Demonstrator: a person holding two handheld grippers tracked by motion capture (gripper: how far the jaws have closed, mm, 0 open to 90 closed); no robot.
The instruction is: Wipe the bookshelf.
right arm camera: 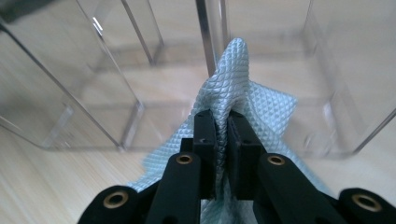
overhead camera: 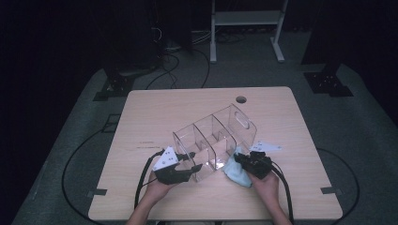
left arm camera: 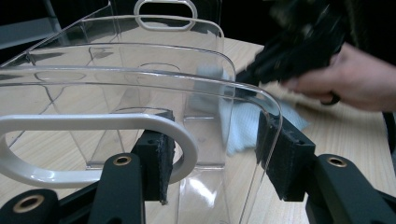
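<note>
Two claws share the work low in the frame: left claw clamps the clear plastic divided organizer; right claw, clenched on the pale-blue waffle cloth, should wipe gently while the left holds it steady.

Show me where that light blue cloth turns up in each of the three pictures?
High view: the light blue cloth lies lower centre-right, beside the clear divided organizer.
Left gripper view: centre-right, seen through the organizer's clear wall.
Right gripper view: centre, pinched in the right gripper.
Shared landmark: the organizer.
</note>
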